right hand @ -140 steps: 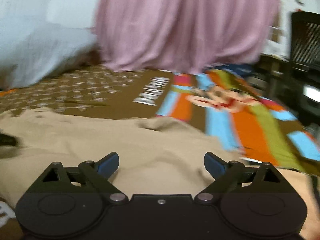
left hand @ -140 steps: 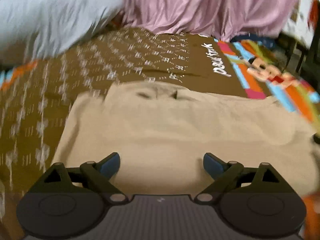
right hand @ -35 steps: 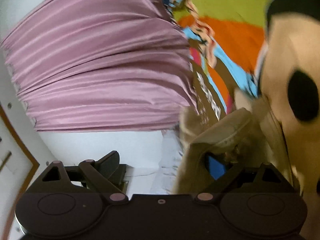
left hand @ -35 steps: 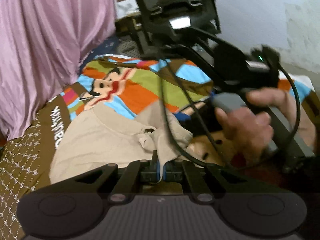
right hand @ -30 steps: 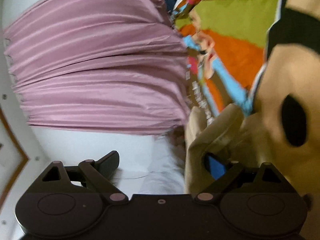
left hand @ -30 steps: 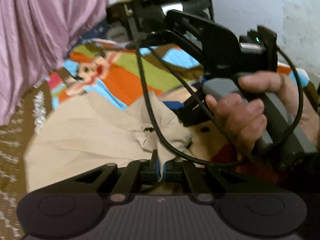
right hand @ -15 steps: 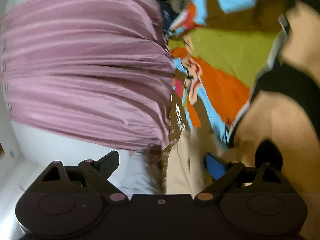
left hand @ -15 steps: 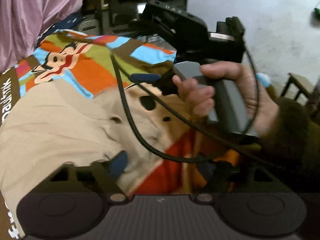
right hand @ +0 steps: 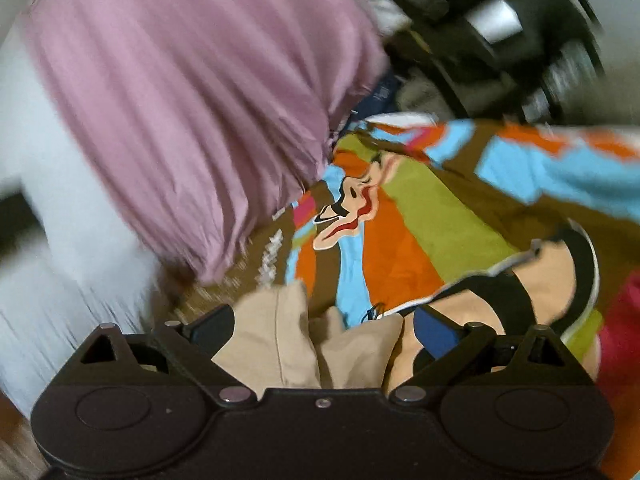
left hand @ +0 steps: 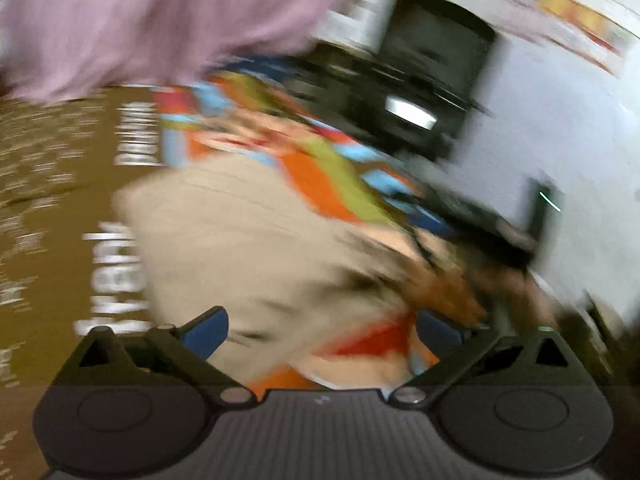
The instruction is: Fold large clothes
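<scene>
The view from the left wrist is blurred by motion. A beige garment lies folded on the bedspread. My left gripper hangs just above its near edge, its jaws opening wide; cloth shows between the fingers, but the pads do not press it. At the right a blurred hand holds the other gripper's handle. In the right wrist view the right gripper is open, and a rumpled edge of the beige garment lies loose below its fingers.
The bedspread is brown with white marks on one side and has a bright cartoon print on the other. A pink curtain hangs behind the bed. White bedding lies at the left, and a black chair stands beyond the bed.
My left gripper was shut on a fold of the beige garment; it has let go, opened wide and swung left. The right gripper has rolled upright and drawn back from the cloth.
</scene>
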